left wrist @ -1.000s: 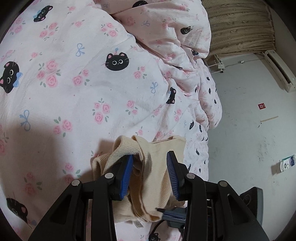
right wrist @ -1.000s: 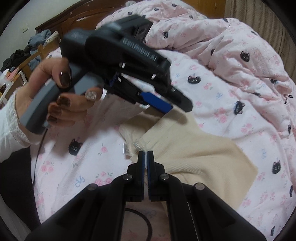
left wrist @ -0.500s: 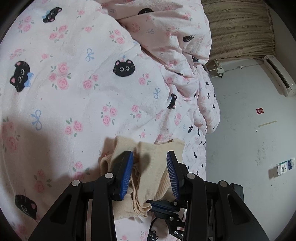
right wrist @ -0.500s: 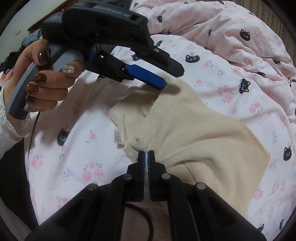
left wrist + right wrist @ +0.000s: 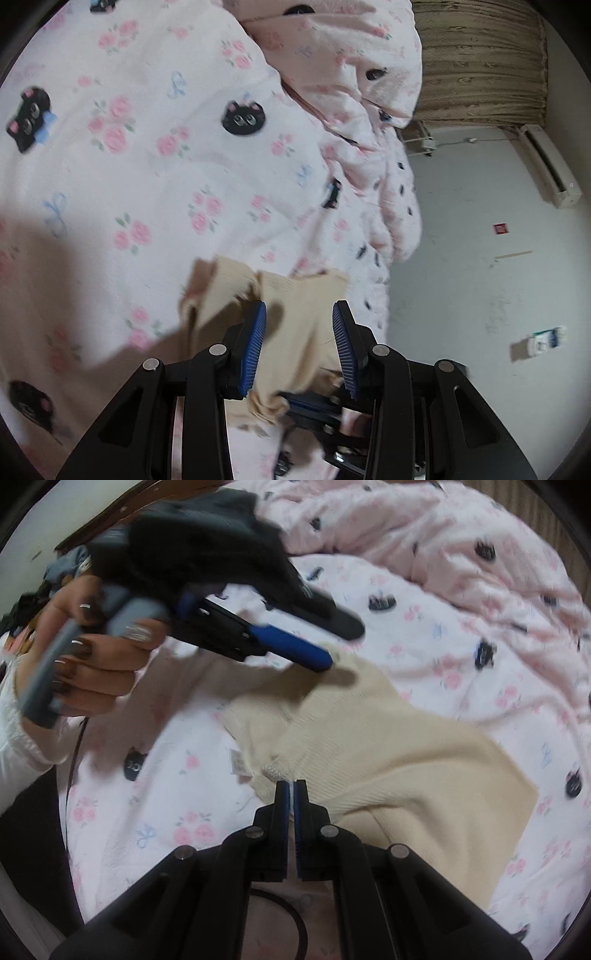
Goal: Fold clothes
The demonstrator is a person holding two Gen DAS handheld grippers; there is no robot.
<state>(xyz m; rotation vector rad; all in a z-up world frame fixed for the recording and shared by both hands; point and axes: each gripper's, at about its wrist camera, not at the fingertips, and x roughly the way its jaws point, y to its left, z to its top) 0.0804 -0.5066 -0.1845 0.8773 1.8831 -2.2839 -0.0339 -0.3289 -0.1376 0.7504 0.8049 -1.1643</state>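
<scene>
— Pink bedding patterned with black cat faces, roses and blue bows covers the bed (image 5: 461, 635) under us, and our cream ribbed garment (image 5: 406, 760) lies on it, partly folded.

— Nearest us in the right wrist view, our right gripper (image 5: 290, 794) has its jaws pressed together on the hem edge of the garment, close to a small white label (image 5: 236, 766).

— Agreed, the blue pads meet with only a sliver of cloth between them. And our left gripper (image 5: 298, 325)?

— Its jaws stand partly apart, with a bunched fold of the garment running up between the blue pads (image 5: 254, 347). From its own camera we cannot tell for certain whether the pads press the cloth, though the cloth hangs lifted there.

— In the right wrist view our left hand (image 5: 88, 664) grips the gripper's handle, white sleeve (image 5: 14, 731) at the wrist, and one blue finger tip touches the raised corner of the garment.

— Farther out, the quilt (image 5: 351, 74) heaps into rumpled folds at the bed's far side.

— Beyond that we see a pale floor with a small box (image 5: 546, 341) lying on it, a beige curtain (image 5: 480, 62), and a white air-conditioning unit (image 5: 550, 166). A dark wooden headboard (image 5: 110, 524) shows behind our left hand.
</scene>
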